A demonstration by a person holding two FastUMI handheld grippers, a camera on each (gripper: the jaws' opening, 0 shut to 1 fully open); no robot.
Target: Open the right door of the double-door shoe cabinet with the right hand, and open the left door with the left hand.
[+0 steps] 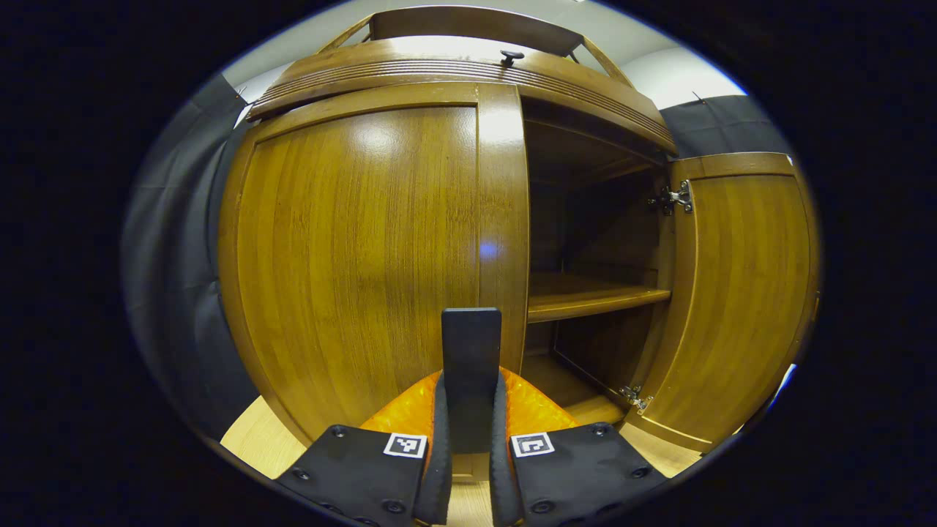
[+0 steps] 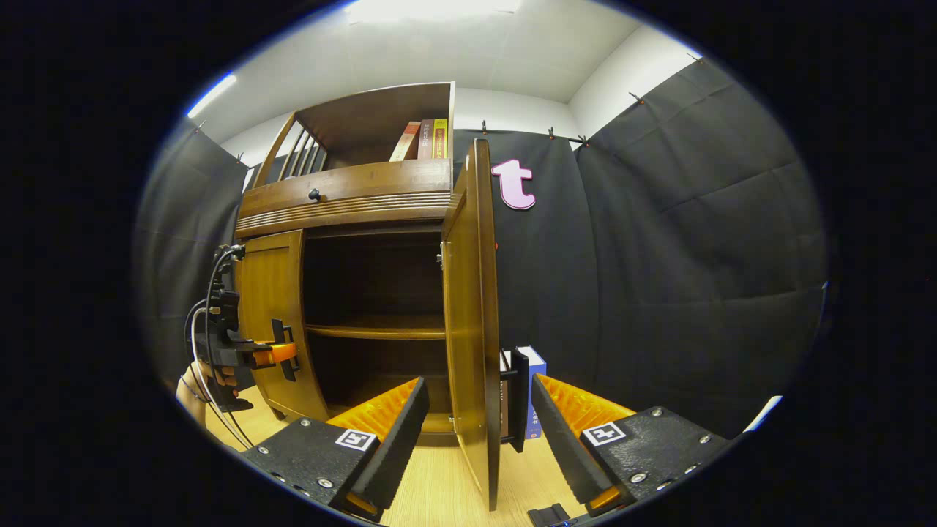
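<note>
Both fingers of the left gripper [image 1: 470,410] clamp the left door's handle [image 1: 471,366], while the right gripper [image 2: 479,417] gapes wide astride the opened right door [image 2: 472,329].

right claw [image 2: 479,428]: open, astride right door [image 2: 472,322] | left claw [image 2: 282,353]: maybe gripping left door [image 2: 272,315]

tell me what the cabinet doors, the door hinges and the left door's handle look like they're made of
Left door and right door: wood or wood veneer, going by the vertical grain, with glossy varnish that reflects the light. Hinges: bright metal, shiny silver. Handle, clamped by the left gripper: dark and matte; plastic or painted wood, hard to tell.
</note>
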